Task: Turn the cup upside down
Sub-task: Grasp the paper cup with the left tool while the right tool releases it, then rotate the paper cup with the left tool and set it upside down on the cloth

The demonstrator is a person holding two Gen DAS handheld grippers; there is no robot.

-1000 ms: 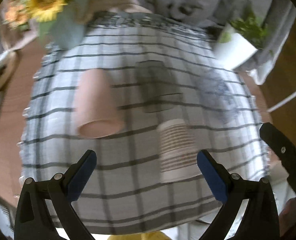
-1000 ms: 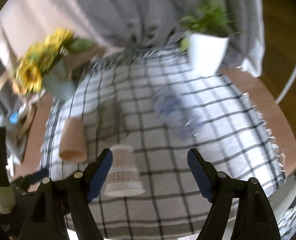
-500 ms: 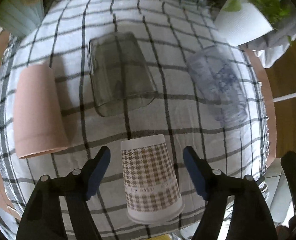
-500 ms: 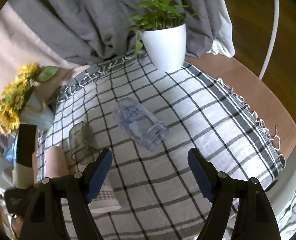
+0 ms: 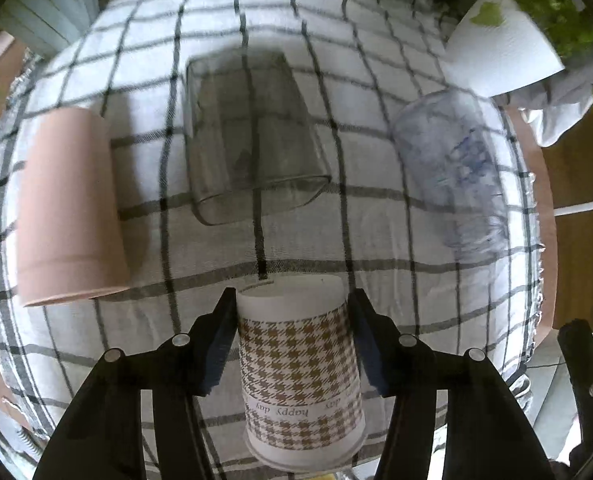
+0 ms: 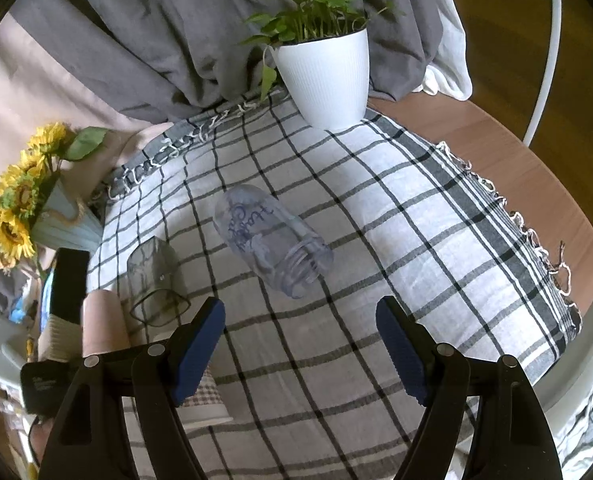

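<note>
A paper cup with a brown houndstooth print (image 5: 300, 376) lies on its side on the checked cloth, rim toward the camera. My left gripper (image 5: 292, 344) has its blue pads against both sides of the cup, shut on it. The cup also shows partly behind my right gripper's left finger in the right wrist view (image 6: 204, 400). My right gripper (image 6: 300, 344) is open and empty above the cloth, with a clear plastic cup with blue writing (image 6: 268, 244) lying ahead of it.
A pink cup (image 5: 68, 216), a smoky glass tumbler (image 5: 248, 136) and the clear plastic cup (image 5: 452, 172) lie on their sides on the cloth (image 5: 376, 240). A white plant pot (image 6: 328, 80) and a sunflower vase (image 6: 60, 224) stand at the back.
My left gripper moved forward and down over the houndstooth cup and closed on it. My right gripper swung right, then held still and open.
</note>
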